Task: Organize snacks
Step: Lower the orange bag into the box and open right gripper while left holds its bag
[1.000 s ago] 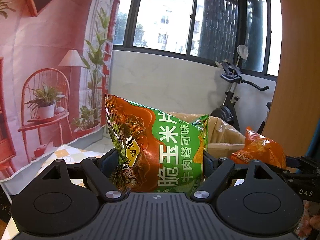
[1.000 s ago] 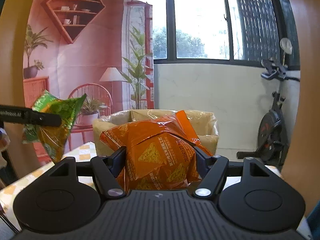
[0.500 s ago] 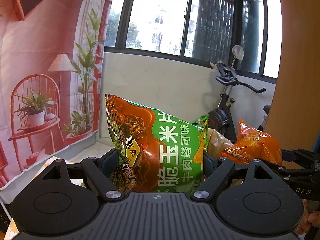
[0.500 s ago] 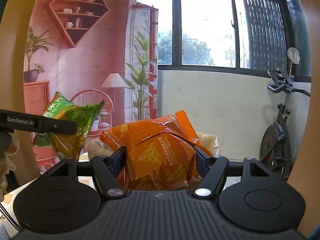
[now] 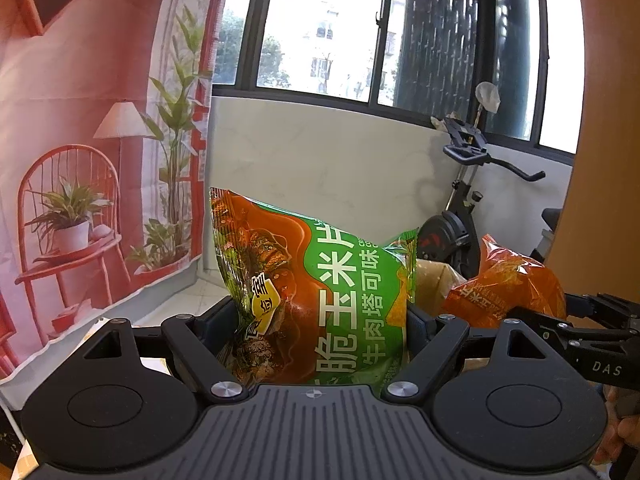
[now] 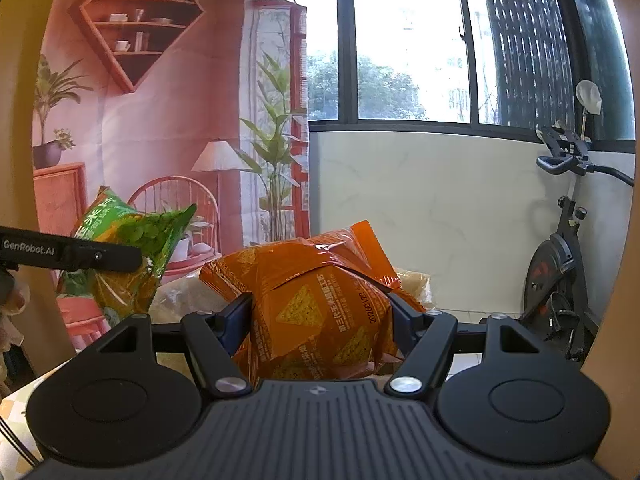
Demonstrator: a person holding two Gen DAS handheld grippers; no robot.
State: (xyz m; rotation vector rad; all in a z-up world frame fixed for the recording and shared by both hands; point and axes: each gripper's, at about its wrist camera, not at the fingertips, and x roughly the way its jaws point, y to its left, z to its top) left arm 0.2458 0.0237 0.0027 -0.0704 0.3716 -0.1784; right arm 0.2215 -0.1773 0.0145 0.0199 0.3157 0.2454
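Green snack bag (image 5: 316, 300) clamped upright between left tongs (image 5: 320, 320)

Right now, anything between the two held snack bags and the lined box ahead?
Nothing visible. The left gripper holds the green bag, the right gripper the orange bag; the box peeks out just behind them, interior hidden.

Green-and-red snack bag (image 5: 316, 292), orange snack bag (image 6: 320, 304) with triangle pattern
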